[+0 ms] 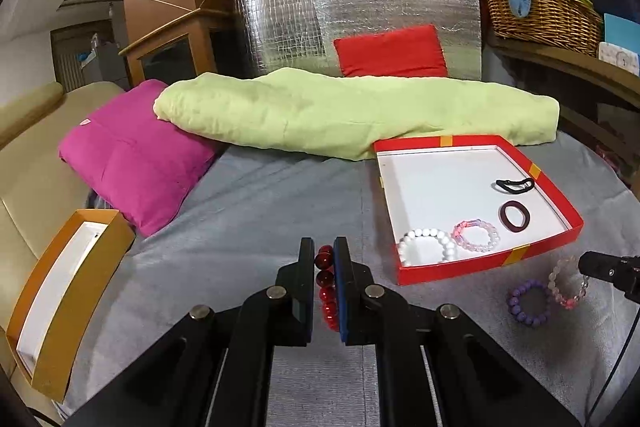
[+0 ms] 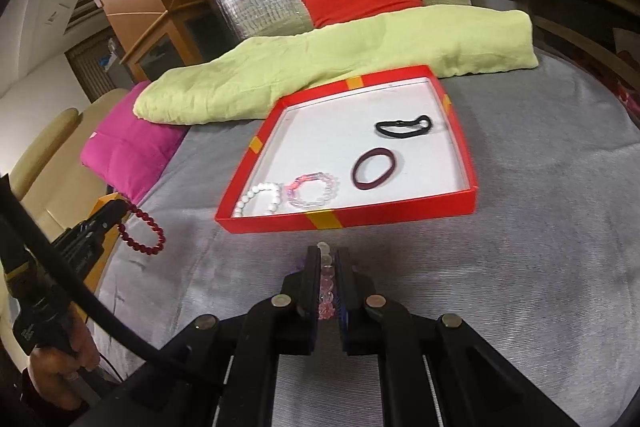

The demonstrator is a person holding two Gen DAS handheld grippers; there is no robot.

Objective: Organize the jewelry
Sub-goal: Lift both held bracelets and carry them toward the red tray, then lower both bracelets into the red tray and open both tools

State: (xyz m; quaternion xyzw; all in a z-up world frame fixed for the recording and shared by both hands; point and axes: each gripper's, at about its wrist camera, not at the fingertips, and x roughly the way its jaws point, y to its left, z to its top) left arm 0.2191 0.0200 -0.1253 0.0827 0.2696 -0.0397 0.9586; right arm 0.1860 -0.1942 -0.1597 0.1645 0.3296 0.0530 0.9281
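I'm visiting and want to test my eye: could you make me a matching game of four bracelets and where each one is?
Things:
1. red bracelet
2. white bracelet
3. purple bracelet
4. clear pink bracelet

Places:
A. lying loose on the grey cloth
B. in the right gripper
C. in the red box
D. in the left gripper

Pairs: 1-D, 2-C, 3-A, 4-B

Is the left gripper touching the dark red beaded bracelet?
Touching. The left wrist view shows the left gripper shut on the dark red beaded bracelet, beads pinched between both fingers.
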